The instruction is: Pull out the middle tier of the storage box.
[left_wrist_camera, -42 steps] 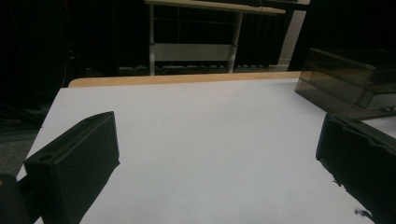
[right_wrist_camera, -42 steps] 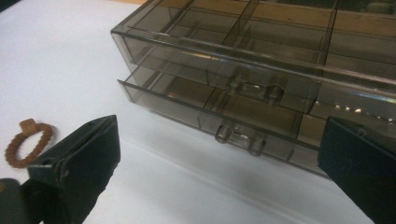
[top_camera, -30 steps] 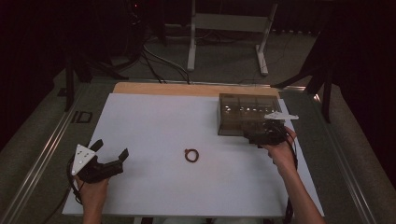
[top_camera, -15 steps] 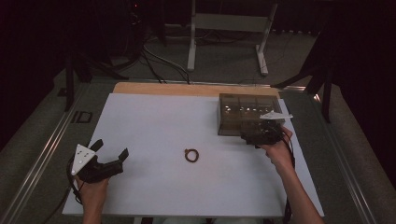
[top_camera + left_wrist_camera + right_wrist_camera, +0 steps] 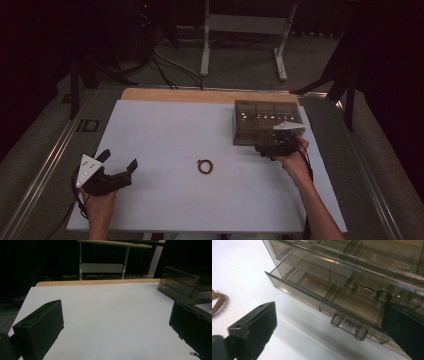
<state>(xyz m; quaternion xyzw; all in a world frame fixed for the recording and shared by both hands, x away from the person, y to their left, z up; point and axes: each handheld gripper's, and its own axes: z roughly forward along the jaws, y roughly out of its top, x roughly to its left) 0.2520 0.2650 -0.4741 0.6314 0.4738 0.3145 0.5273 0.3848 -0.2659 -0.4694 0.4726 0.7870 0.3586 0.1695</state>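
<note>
In the high view, the right tongs (image 5: 272, 148) were at the front of the smoky transparent plastic drawer box (image 5: 265, 122) on the white worktop (image 5: 165, 125); the left tongs (image 5: 119, 172) rested open, far away. A small brown beaded ring (image 5: 204, 166) lay between them. In the right gripper view, the jaws stood open around the handle (image 5: 348, 327) of the slightly pulled lower drawer (image 5: 317, 296).

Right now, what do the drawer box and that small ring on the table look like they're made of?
Drawer box: looks like smoke-tinted clear plastic, glossy; inner dividers and glints show through its walls, and the handles are moulded. Small ring: reddish-brown and bumpy in the right gripper view, perhaps beads or twisted cord; too small to settle.
</note>
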